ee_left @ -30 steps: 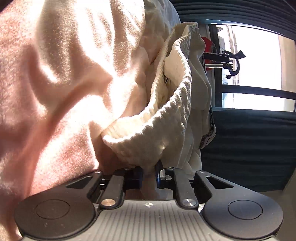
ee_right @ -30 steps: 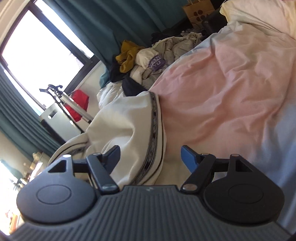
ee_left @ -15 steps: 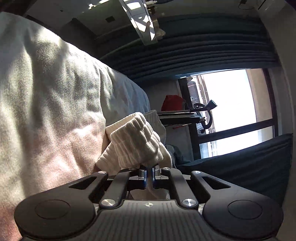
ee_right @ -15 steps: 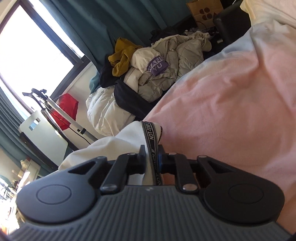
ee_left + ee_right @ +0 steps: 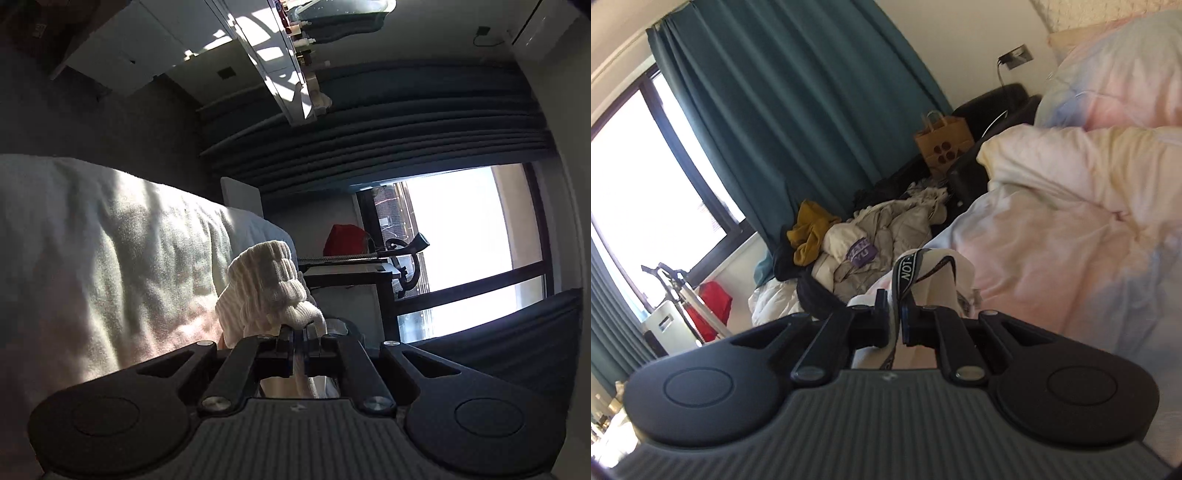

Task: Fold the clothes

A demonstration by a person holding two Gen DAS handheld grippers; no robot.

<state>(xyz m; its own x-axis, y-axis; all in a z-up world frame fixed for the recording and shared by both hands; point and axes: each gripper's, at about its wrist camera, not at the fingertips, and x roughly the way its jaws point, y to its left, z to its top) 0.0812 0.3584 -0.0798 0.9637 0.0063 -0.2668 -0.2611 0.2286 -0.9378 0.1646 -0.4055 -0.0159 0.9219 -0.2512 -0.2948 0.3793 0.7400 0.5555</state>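
Note:
A cream garment has a ribbed knit band (image 5: 271, 291) and a black lettered tape trim (image 5: 910, 273). My left gripper (image 5: 298, 334) is shut on the ribbed band, which bunches up just above its fingertips, held beside the pale duvet (image 5: 103, 266). My right gripper (image 5: 894, 314) is shut on the cream cloth at the lettered trim, which loops up over its fingertips. The rest of the garment hangs below both grippers, out of sight. Each wrist view shows only its own gripper.
The pink and pale bedding (image 5: 1071, 236) fills the right of the right wrist view. A pile of clothes (image 5: 871, 236) lies beyond by the teal curtain (image 5: 798, 110), with a paper bag (image 5: 942, 146). A window (image 5: 461, 236), red bag (image 5: 345, 240) and dark stand (image 5: 354, 269) are ahead.
My right gripper went from open beside the trimmed edge to shut on it, then lifted it off the bed. My left gripper kept its hold on the ribbed band and rose, turning toward the window.

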